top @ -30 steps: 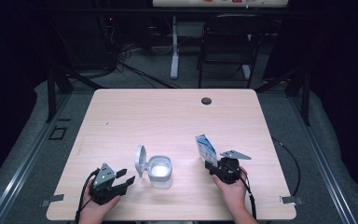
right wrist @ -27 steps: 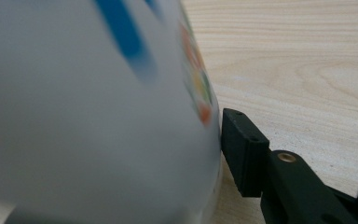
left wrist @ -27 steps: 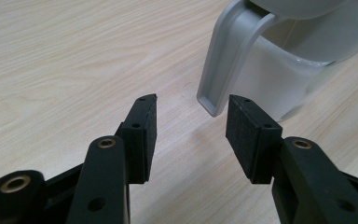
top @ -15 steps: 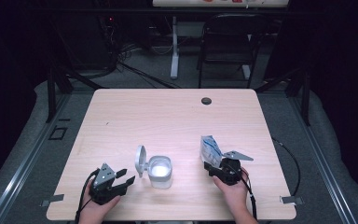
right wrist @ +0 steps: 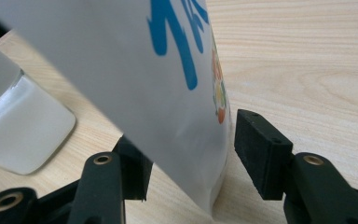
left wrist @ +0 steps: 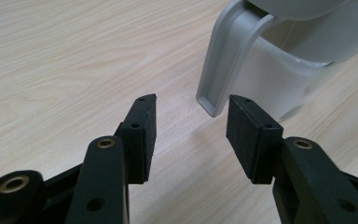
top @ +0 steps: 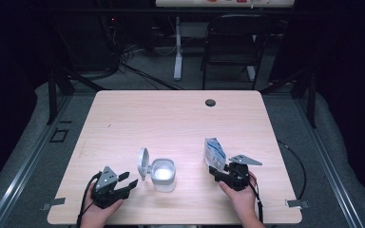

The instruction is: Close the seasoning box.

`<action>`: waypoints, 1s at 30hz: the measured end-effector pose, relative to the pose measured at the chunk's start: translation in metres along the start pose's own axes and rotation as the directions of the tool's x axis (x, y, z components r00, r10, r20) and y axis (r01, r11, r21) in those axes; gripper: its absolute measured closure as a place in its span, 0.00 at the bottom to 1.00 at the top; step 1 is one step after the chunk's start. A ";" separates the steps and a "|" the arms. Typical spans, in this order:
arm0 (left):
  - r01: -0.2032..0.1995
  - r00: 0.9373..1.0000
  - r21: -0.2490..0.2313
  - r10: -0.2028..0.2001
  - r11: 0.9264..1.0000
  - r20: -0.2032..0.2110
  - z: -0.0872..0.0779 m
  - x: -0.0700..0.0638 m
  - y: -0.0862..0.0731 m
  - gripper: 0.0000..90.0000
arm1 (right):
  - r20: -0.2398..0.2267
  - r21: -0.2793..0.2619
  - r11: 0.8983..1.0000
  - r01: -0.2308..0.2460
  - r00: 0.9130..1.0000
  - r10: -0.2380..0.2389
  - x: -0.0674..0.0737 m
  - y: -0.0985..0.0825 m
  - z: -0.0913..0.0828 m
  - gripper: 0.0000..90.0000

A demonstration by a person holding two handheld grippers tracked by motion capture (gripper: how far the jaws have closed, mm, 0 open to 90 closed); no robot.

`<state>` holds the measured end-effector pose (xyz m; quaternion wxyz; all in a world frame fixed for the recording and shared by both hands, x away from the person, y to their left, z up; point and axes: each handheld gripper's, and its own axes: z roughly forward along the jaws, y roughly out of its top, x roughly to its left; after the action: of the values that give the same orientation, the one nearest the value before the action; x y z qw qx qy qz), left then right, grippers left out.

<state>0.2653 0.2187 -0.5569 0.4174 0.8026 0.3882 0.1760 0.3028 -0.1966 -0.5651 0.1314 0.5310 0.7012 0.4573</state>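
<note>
Two tools. Right tool [top: 217, 169], lower right, released, jaws just opening, one white pouch [top: 214, 152] standing between them. Left tool [top: 127, 180], lower left, released, empty. One open-lidded container [top: 163, 175] between them on desk [top: 171, 118].

White pouch [top: 215, 151] with blue lettering and orange-green marks; left of the pouch, a frosted white container [top: 163, 174] with grey lid, on a pale woodgrain desk [top: 171, 118].
</note>
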 end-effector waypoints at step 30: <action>0.021 1.000 -0.065 -0.021 0.998 0.010 -0.015 0.001 0.012 0.80 | -0.011 -0.021 1.000 0.005 1.000 -0.005 -0.006 -0.011 -0.033 0.52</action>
<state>0.2625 0.2230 -0.5382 0.4469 0.7852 0.3888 0.1803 0.2762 -0.2181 -0.5572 0.1344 0.5252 0.6984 0.4673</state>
